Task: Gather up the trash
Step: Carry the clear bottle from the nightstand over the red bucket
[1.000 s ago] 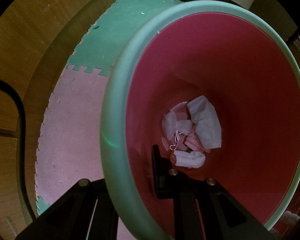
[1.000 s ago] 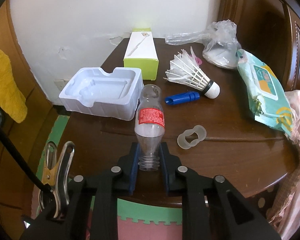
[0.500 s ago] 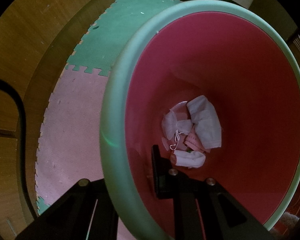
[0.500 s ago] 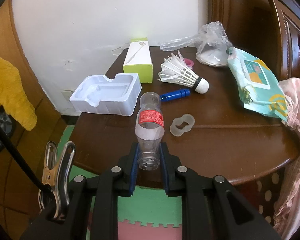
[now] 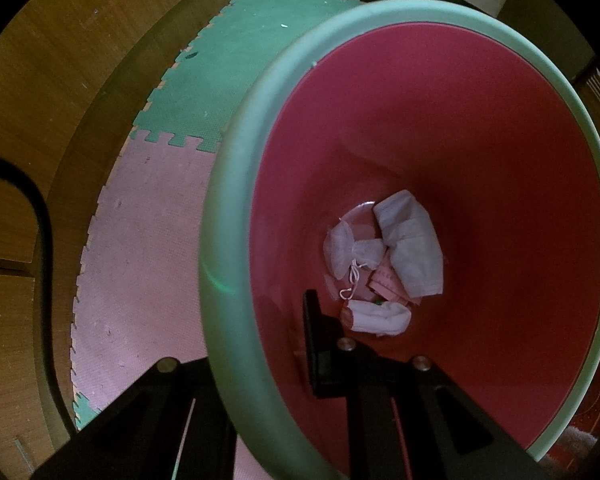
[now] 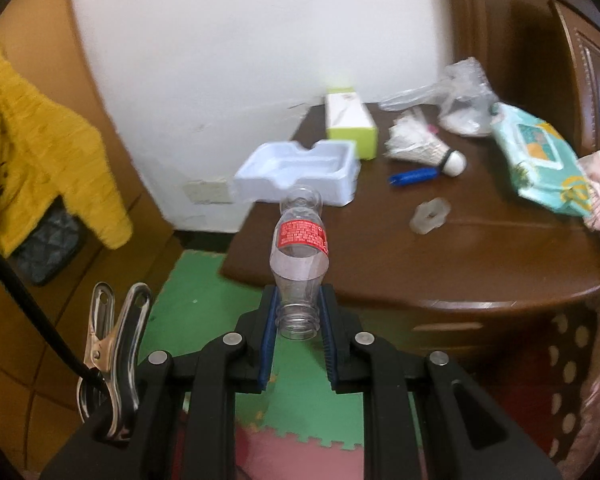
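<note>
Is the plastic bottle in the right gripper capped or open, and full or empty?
Open and empty: the bottle shows a bare threaded neck between the right gripper pads, and its clear body holds no liquid.

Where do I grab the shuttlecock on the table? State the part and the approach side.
Probably by its cork end: the shuttlecock lies on its side on the table, cork pointing right. Come from above, closing across the black band; the ragged feathers would likely crush, the rounded cork looks firmer.
</note>
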### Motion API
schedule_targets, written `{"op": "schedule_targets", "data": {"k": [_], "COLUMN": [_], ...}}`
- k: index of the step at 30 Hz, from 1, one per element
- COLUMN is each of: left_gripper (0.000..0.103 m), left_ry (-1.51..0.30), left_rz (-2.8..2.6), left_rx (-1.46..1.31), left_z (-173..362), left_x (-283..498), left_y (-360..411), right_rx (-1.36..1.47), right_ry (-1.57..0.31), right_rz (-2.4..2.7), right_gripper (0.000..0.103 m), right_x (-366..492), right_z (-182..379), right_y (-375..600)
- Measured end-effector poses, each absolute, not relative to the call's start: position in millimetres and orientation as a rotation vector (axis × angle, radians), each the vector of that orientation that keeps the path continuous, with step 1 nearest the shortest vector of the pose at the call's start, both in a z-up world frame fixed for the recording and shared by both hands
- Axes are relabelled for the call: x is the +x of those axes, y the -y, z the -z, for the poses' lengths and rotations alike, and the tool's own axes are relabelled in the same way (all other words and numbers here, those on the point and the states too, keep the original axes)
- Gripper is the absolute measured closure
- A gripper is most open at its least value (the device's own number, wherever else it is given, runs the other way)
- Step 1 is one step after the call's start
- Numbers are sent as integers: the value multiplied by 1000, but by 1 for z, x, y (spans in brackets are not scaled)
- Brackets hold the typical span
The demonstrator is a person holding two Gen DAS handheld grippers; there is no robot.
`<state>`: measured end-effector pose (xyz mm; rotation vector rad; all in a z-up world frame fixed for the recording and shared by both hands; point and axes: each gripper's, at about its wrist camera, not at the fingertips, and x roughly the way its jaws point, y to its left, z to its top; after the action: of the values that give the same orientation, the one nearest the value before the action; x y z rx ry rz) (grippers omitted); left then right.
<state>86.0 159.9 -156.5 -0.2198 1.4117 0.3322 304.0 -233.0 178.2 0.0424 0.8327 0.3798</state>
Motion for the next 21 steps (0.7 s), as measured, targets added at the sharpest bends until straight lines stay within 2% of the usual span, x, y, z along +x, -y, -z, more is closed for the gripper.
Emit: {"op": "schedule_targets", "data": {"k": [21], "left_gripper": [93], "left_ry": [-1411], "left_rz": [-332], "left_rx": [-217], "left_z": [156], "left_x": [86], "left_y": [-161], "right_rx": [-100], "right_ry": [-942], "right_rz": [-654], "right_gripper": [82], "right_x": [228], "right_z": [-125], "right_y": [131]}}
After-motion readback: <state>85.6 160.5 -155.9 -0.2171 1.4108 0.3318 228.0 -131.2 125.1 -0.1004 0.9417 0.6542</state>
